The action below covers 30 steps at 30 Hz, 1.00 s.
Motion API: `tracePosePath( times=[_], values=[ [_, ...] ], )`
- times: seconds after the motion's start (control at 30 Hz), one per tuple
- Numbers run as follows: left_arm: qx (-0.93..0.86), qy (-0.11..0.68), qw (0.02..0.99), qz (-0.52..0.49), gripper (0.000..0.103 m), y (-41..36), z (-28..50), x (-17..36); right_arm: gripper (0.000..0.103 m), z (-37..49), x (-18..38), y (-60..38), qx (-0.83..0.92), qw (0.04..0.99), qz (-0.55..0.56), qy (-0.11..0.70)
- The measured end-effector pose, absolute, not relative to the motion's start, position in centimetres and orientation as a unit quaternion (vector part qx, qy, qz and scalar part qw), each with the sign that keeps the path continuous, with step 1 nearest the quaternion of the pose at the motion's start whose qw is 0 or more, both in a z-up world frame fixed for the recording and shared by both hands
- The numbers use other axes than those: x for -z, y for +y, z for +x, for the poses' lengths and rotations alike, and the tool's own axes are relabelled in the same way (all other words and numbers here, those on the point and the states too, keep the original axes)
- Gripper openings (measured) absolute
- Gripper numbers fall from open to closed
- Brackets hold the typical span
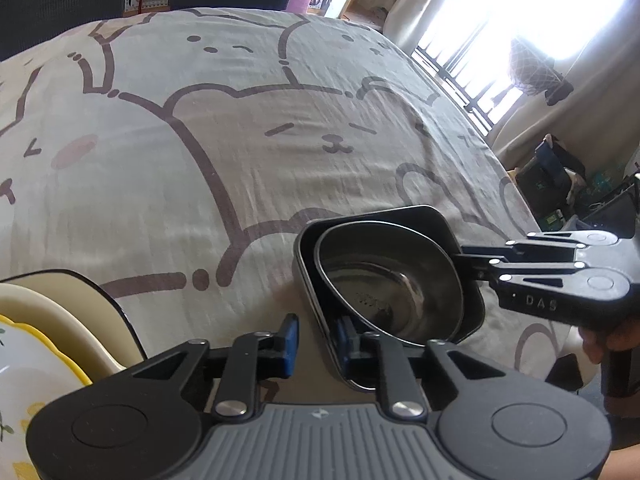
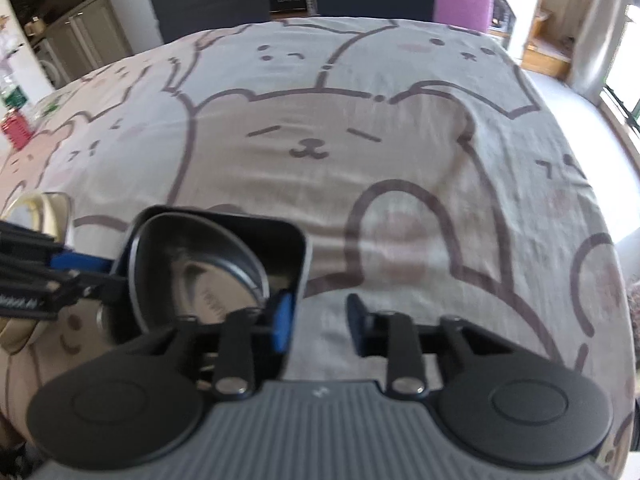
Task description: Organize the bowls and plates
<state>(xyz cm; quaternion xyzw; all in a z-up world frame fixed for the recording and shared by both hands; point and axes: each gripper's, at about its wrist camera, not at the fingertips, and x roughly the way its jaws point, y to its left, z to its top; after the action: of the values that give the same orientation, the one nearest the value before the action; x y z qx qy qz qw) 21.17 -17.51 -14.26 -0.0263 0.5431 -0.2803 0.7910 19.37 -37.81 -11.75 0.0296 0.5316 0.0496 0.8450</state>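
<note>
Already nested, metal bowl [image 1: 394,280] sits inside black square dish [image 1: 448,220] on the counter; left gripper [image 1: 316,340] fingers clamp the dish's near rim, right gripper [image 2: 318,320] fingers parted, empty; cream plates [image 1: 60,320] remain unsorted alongside.

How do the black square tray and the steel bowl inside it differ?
The black square tray is matte, with straight walls and rounded corners; the steel bowl is round, shiny and smaller, and sits tilted inside it. Both are empty, and both rest on the bear-print cloth.

left wrist: close, angled down — right wrist: same | shared: black bowl [image 1: 392,280], bear-print cloth [image 1: 240,140]
</note>
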Motion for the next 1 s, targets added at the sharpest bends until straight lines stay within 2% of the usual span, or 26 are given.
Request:
tracePosePath(
  times=[0.07, 0.23, 0.37, 0.73, 0.77, 0.87, 1.0],
  values=[
    [0.284, 0.547, 0.787, -0.037, 0.013, -17.5, 21.1, 14.3, 0.023, 19.2, 11.8, -37.6, -0.057, 0.844, 0.031, 0.532],
    [0.279, 0.55, 0.786, -0.052, 0.012, -17.2, 21.1, 14.4, 0.022, 19.1, 12.5, -38.0, -0.076, 0.826, 0.058, 0.556],
    [0.274, 0.551, 0.786, -0.063, 0.011, -17.1, 21.2, 14.4, 0.01, 18.6, 11.9, -37.6, -0.078, 0.833, 0.047, 0.546],
    [0.272, 0.539, 0.791, -0.101, 0.008, -15.5, 21.1, 13.1, 0.007, 18.0, 10.5, -38.4, -0.068, 0.846, 0.094, 0.52],
    [0.277, 0.536, 0.79, -0.112, 0.008, -15.3, 21.0, 12.8, 0.0, 17.9, 10.3, -38.4, -0.072, 0.848, 0.1, 0.515],
    [0.29, 0.523, 0.792, -0.123, 0.006, -14.8, 20.7, 11.9, 0.0, 17.5, 9.1, -38.4, -0.104, 0.856, 0.138, 0.488],
    [0.281, 0.524, 0.793, -0.13, 0.005, -14.2, 20.6, 11.9, 0.0, 17.2, 7.7, -37.2, -0.112, 0.867, 0.132, 0.467]
  ],
)
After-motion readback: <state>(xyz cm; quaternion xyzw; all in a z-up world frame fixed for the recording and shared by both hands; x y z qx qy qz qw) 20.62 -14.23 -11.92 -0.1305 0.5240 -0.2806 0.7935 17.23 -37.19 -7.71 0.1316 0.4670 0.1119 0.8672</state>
